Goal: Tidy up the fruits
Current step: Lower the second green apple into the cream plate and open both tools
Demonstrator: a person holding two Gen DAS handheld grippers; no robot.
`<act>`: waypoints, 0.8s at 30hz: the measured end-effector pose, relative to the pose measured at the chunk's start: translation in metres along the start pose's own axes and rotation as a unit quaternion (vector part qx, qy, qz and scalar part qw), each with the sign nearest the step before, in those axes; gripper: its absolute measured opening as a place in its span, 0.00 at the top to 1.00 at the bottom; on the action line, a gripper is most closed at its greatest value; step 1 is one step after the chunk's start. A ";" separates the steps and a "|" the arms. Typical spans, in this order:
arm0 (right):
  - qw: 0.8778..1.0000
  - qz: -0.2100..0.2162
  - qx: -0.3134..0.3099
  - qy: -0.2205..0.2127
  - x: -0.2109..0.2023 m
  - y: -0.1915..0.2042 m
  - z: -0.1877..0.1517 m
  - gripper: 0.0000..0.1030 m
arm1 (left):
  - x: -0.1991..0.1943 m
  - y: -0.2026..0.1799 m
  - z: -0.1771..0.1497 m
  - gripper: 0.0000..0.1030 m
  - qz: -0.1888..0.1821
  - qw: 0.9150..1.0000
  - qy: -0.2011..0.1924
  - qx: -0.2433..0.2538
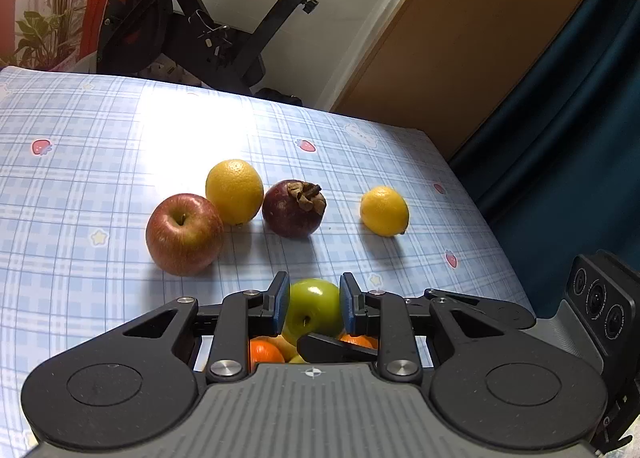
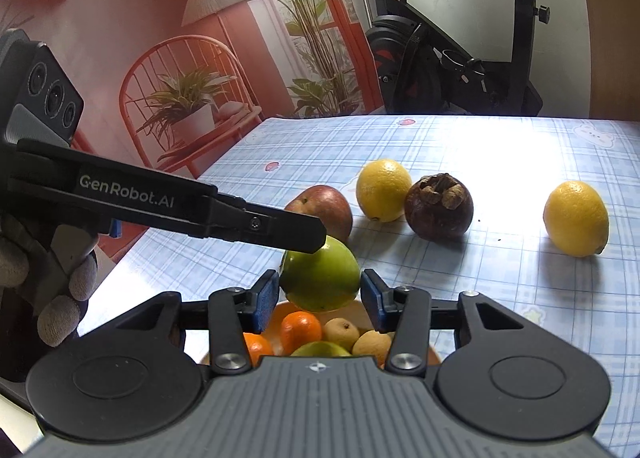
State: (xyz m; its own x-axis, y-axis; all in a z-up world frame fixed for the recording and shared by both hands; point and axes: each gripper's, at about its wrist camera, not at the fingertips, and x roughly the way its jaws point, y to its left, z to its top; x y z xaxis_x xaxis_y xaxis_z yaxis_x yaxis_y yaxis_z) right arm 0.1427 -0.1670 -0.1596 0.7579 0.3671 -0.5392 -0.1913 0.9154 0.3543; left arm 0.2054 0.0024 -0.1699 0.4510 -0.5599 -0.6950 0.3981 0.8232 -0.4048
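Mostly, what you are working over is hidden: the bowl [image 2: 435, 356] sits under both tool bodies. Only a sliver of its orange rim and a few pieces inside show: tangerines [image 2: 300, 328], small tan fruits [image 2: 340, 332] and the top of something green. How full it is cannot be made out.

Your left hand-held gripper [image 1: 314, 294] is closed down narrow on the green apple [image 1: 316, 310], with a blue pad against each side. Your right hand-held gripper [image 2: 320, 290] stands somewhat wider, and in its own view its pads meet the same apple's flanks. The apple hangs just above the bowl, clear of the fruit inside. Each tool blocks the other's view. A black finger of the right one crosses the apple's lower front in the left view. The left one's tip covers the apple's top in the right view, so the contact there is hard to read.

Your gloved hand [image 2: 48, 278] is cut off at the frame edge.

Beyond, on the checked counter [image 1: 80, 137], lie a red apple [image 1: 184, 234] touching a large yellow citrus [image 1: 234, 191]. A dark mangosteen [image 1: 294, 207] lies just beside them, and a lemon [image 1: 384, 210] lies apart to the right. From the right view the red apple is half hidden behind the left tool. Glare washes out the cloth's middle. An exercise bike [image 1: 240, 37] stands past the far edge.
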 end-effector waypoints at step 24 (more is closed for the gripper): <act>0.995 0.018 -0.029 0.093 0.027 0.054 -0.055 0.54 | -0.027 0.036 -0.082 0.73 0.029 0.999 0.030 -0.022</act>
State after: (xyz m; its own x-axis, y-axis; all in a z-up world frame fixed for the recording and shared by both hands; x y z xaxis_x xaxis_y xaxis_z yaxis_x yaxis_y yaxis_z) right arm 0.1183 -0.0985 -0.1969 0.6233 0.4182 -0.6608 -0.2557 0.9075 0.3332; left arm 0.1416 0.0544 -0.2147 0.4224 -0.5056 -0.7523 0.3374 0.8580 -0.3872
